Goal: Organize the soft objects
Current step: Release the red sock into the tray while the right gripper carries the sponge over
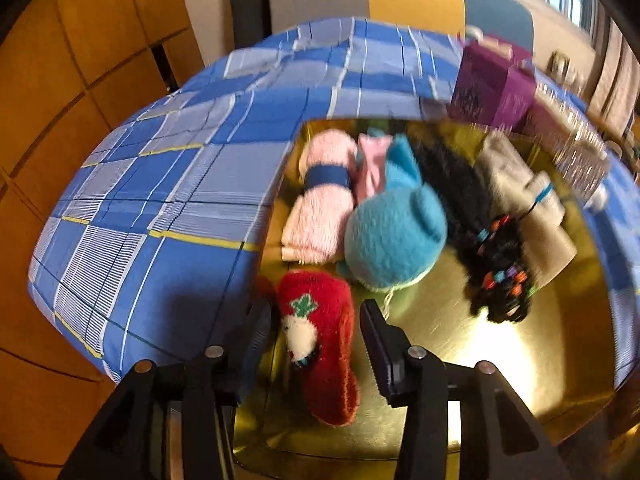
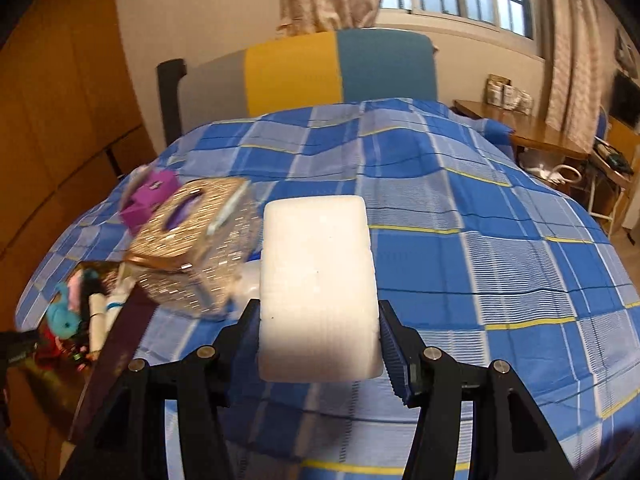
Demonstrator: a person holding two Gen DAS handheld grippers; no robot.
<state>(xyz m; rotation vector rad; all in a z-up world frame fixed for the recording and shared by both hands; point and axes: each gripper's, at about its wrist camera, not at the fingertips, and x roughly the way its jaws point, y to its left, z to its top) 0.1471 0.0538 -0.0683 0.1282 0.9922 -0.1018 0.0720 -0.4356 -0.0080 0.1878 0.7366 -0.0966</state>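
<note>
Your right gripper [image 2: 318, 338] pinches the white foam block [image 2: 318, 284] at its near end, lifted above the bedspread [image 2: 500, 240], likely bound for the gold tray [image 1: 440, 340] at left. Your left gripper [image 1: 316, 344] is spread around the red sock [image 1: 320, 344] at the tray's near edge. Beyond lie the blue plush [image 1: 394, 236] and pink towel [image 1: 320, 200]; free tray room sits near right.

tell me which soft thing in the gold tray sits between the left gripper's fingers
The red sock with the white face; the left gripper straddles it, open. The blue plush and pink towel lie farther back.
</note>
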